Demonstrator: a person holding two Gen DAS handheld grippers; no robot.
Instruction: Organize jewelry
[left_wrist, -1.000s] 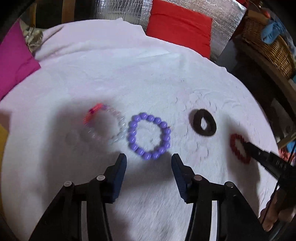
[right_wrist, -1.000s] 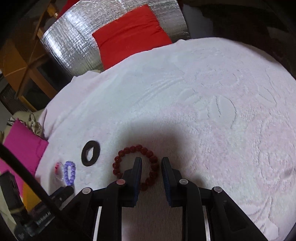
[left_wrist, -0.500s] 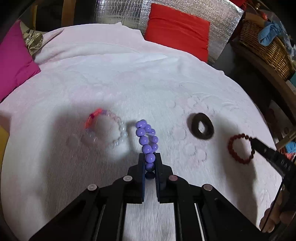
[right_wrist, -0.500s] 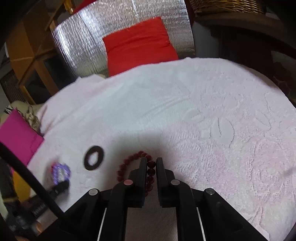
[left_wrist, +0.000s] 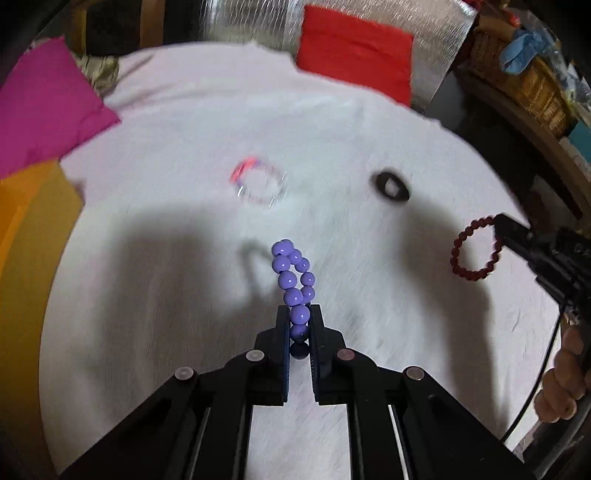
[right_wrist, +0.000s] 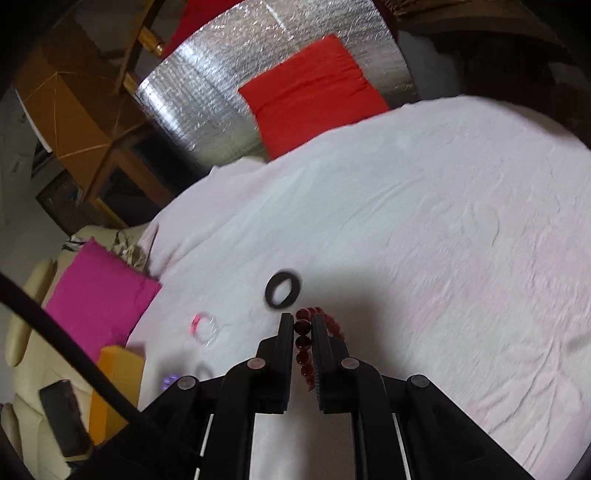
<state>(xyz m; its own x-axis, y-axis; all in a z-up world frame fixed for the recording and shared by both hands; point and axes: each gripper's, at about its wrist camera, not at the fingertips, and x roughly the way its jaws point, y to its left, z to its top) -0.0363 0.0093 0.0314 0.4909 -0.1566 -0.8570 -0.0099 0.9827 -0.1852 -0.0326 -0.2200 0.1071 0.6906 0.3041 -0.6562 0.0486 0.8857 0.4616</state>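
Note:
My left gripper (left_wrist: 299, 314) is shut on a purple bead bracelet (left_wrist: 293, 273), which hangs off the white cloth (left_wrist: 177, 258) with its shadow beneath. My right gripper (right_wrist: 299, 325) is shut on a dark red bead bracelet (right_wrist: 303, 338), also lifted. In the left wrist view the same red bracelet (left_wrist: 474, 249) dangles from the right gripper's tip (left_wrist: 498, 225) at the right edge. A clear bead bracelet with a pink-red section (left_wrist: 258, 184) and a black ring (left_wrist: 391, 186) lie on the cloth farther out. They show as the clear bracelet (right_wrist: 203, 328) and the black ring (right_wrist: 282, 290) in the right wrist view.
A red cushion (left_wrist: 354, 62) leans on silver foil padding (right_wrist: 207, 99) behind the cloth. A magenta cushion (left_wrist: 44, 107) and an orange block (left_wrist: 29, 229) lie at the left. A wicker basket (left_wrist: 524, 81) stands on a shelf at right. A person's hand (left_wrist: 561, 384) holds the right gripper.
Both grippers closed on their bracelets and lifted them off the cloth: the left from open around the purple one, the right from nearly shut over the red one. Both views pulled back.

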